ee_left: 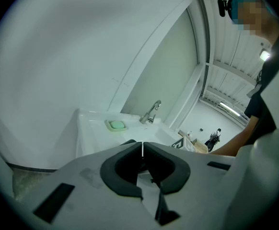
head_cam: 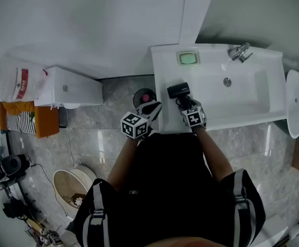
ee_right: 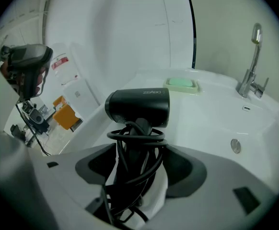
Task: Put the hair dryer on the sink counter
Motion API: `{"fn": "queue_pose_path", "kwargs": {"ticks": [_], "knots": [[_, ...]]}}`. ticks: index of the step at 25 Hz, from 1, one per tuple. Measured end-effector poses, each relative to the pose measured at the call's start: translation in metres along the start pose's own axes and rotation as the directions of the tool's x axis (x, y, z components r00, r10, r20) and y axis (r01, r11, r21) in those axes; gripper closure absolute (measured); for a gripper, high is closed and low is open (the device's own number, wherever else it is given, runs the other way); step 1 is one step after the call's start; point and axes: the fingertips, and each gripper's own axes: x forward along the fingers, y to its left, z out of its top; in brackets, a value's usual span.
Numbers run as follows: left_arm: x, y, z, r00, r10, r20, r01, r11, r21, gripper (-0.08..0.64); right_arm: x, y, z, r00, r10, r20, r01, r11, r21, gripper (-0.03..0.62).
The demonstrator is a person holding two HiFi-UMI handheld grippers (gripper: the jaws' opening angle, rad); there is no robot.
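A black hair dryer lies on the left part of the white sink counter, its cord wound round the handle. In the right gripper view the hair dryer stands with its barrel up. Its handle is between the jaws of my right gripper, which stand wide with a little white showing on each side, so they look open. From above, my right gripper is at the counter's front edge. My left gripper hangs just left of the sink, shut and empty.
A green soap dish sits at the counter's back and a chrome faucet behind the basin. A round black object stands on the floor beside the sink. A white box, an orange chair and a basket are further left.
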Motion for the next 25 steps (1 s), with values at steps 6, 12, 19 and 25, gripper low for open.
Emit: {"fn": "queue_pose_path", "kwargs": {"ticks": [6, 12, 19, 25], "knots": [[0.001, -0.014, -0.003, 1.0, 0.013, 0.008, -0.013, 1.0, -0.001, 0.54, -0.008, -0.003, 0.001, 0.999, -0.004, 0.048, 0.005, 1.0, -0.019, 0.231], [-0.001, -0.025, -0.005, 1.0, 0.024, 0.018, -0.024, 1.0, 0.003, 0.54, -0.028, -0.006, 0.005, 0.996, -0.008, 0.085, 0.01, 1.0, -0.021, 0.23], [0.007, -0.044, -0.011, 0.999, 0.031, 0.022, -0.031, 0.999, 0.015, 0.54, -0.067, -0.005, 0.002, 0.978, 0.109, 0.179, -0.1, 0.993, -0.06, 0.249], [0.008, -0.068, -0.02, 0.999, 0.036, 0.028, -0.036, 0.999, 0.02, 0.54, -0.116, -0.005, -0.001, 0.948, 0.146, 0.283, -0.118, 0.987, -0.111, 0.515]]}}
